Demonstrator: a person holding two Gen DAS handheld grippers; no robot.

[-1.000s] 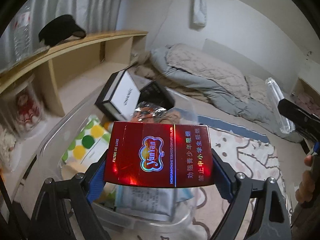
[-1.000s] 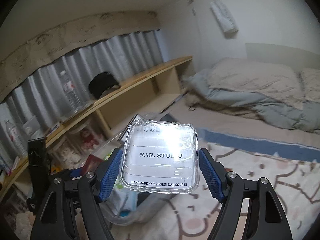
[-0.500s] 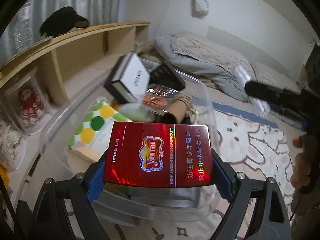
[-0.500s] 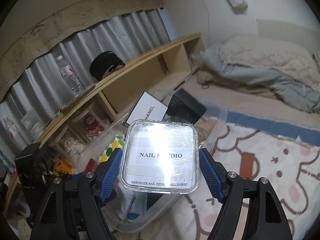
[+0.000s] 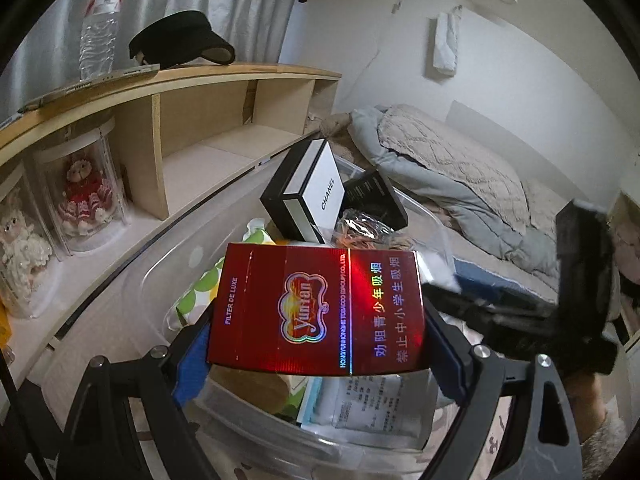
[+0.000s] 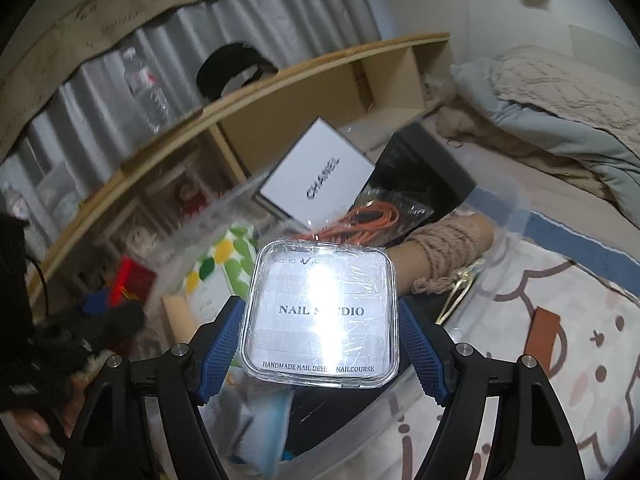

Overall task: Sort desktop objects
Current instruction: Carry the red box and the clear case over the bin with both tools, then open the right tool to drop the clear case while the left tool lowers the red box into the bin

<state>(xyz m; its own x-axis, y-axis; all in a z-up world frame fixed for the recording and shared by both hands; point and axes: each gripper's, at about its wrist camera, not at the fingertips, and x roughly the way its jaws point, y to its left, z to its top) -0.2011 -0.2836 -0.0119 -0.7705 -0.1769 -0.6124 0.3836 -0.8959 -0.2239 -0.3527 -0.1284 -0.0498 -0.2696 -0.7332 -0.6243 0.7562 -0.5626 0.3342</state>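
My left gripper [image 5: 316,356] is shut on a red cigarette pack [image 5: 316,308] and holds it above the near side of a clear plastic bin [image 5: 304,436]. My right gripper [image 6: 320,344] is shut on a clear nail box [image 6: 322,314] labelled NAIL STUDIO, held over the same bin [image 6: 500,204]. The bin holds a white Chanel box [image 5: 316,192], a black box [image 5: 376,196], an orange cable in a bag [image 6: 372,216], a twine roll [image 6: 448,240] and a dotted packet [image 6: 224,264]. The right gripper shows dark at the right of the left wrist view [image 5: 520,320].
A wooden shelf [image 5: 200,80] runs along the left with a water bottle [image 5: 100,20], a black visor [image 5: 180,40] and dolls [image 5: 84,192] in clear cases below. A bed with grey and beige bedding [image 5: 460,168] lies behind. A cartoon-print mat [image 6: 560,340] covers the surface at right.
Both grippers have moved in closer over the bin, each still holding its item. The right gripper has swung down toward the bin's contents and now shows near in the left view.
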